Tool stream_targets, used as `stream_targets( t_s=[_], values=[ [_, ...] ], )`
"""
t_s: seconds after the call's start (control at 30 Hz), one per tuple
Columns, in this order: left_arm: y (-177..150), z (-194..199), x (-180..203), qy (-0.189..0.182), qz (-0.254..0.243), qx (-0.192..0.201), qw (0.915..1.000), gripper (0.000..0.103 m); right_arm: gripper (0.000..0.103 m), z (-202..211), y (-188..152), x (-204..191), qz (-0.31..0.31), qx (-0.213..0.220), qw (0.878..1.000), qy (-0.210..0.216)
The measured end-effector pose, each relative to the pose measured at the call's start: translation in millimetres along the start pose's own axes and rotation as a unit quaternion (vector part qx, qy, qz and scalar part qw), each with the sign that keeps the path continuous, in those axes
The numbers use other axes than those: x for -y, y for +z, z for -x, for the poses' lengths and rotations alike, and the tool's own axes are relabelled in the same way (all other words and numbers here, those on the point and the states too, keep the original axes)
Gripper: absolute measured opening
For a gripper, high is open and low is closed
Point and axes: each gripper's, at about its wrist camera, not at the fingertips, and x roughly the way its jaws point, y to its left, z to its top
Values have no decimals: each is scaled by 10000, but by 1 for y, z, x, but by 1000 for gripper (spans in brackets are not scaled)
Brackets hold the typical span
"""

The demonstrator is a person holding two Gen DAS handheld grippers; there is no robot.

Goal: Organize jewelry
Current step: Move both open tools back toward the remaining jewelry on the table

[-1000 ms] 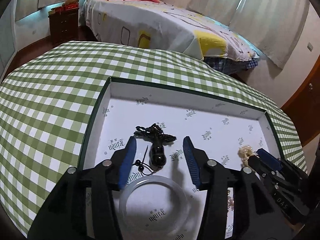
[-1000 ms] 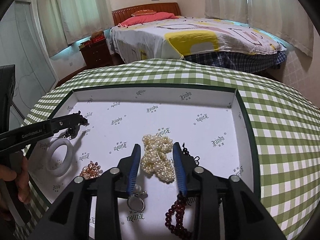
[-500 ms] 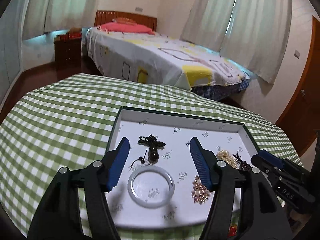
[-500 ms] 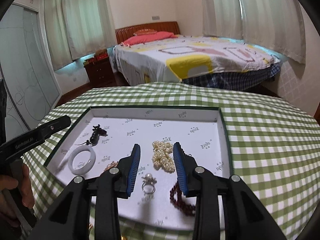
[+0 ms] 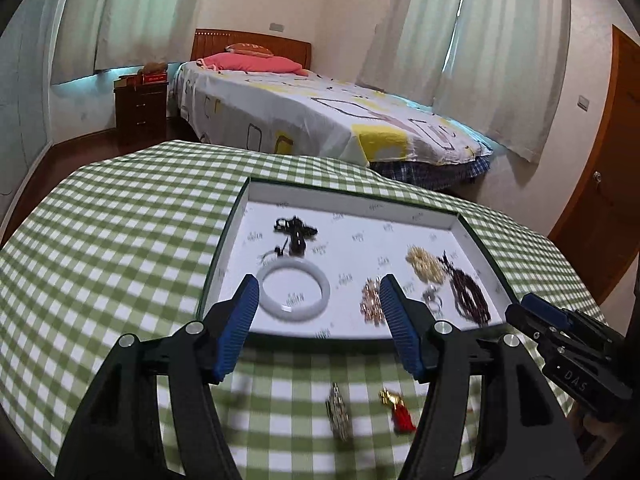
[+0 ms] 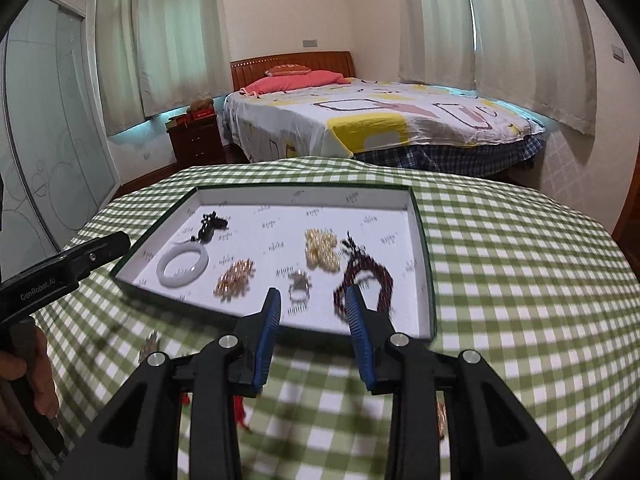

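Jewelry lies in a shallow white tray [image 6: 424,248] on the checked tablecloth [image 6: 520,280], ahead of both grippers: a pale bangle [image 5: 294,290], a black pendant [image 5: 296,232], a pearl string [image 6: 322,249], dark red beads [image 6: 362,276], a ring [image 6: 299,286]. The left gripper [image 5: 316,320] hangs released, nothing between its blue pads. The right gripper [image 6: 312,322] is narrower, also gripping nothing. A silver piece [image 5: 338,412] and a red tassel [image 5: 402,416] lie on the cloth under the left gripper.

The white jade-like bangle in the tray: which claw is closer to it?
Left. The left claw hovers just in front of the white jade-like bangle, near the tray's left end. The right claw hovers by the dark red bead string, towards the right end.
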Motion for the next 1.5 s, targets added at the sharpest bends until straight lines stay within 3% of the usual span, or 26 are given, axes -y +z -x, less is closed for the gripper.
stream_targets(
  t_s=[0.63, 1.5],
  values=[
    [-58, 24, 4, 144, -137, -269, 9994, 61, 35, 28, -49, 4, -40, -34, 9999, -107],
    [-72, -11, 18, 174, -282, -935, 9951, 58, 35, 29, -62, 12, -248, -65, 9997, -35]
  ],
)
